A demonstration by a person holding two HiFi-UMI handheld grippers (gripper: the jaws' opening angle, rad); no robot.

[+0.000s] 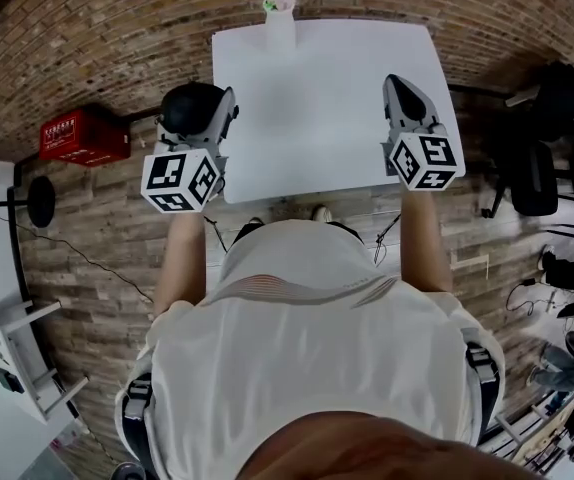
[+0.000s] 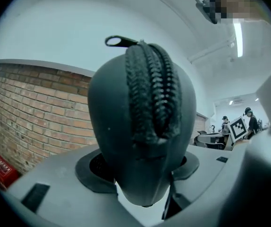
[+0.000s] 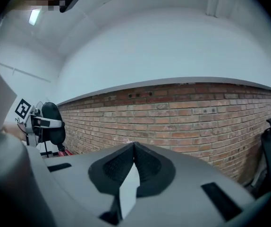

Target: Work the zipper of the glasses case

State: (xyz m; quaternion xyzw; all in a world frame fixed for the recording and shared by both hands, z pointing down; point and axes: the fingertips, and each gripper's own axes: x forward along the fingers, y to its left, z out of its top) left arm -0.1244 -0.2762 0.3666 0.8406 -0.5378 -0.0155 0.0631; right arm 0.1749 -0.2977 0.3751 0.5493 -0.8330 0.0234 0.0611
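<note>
The left hand-held gripper (image 2: 142, 170) is clamped on the glasses case (image 2: 112, 117). Its two jaws stand wide apart, with a dark pad pressing on each flank of the case near its closer end. The case is dark and egg-shaped, held up in the air with its long axis running away from the camera. Its zipper (image 2: 149, 93) faces the left gripper view and runs up the middle as a raised ridge of teeth. The zipper pull (image 2: 118, 41) sticks out to the left at the far end. Whether the zipper is fully closed along its length cannot be made out.

The right hand-held gripper (image 3: 133, 145) is clenched on nothing: its jaws meet in a tight seam with only their own pads between them. It points level toward a brick wall (image 3: 197, 117).

In the head view both hand-held grippers are held out in front of the person, well apart. The case sits just beside the left edge of the white worktop (image 1: 317, 118), and the right one is over the worktop's right side. A small white vase (image 1: 280, 30) with a pale flower stands at the far edge of the worktop. A red crate (image 1: 84, 135) lies on the floor by the wall to the left, and a black office chair (image 1: 535, 173) stands to the right.
</note>
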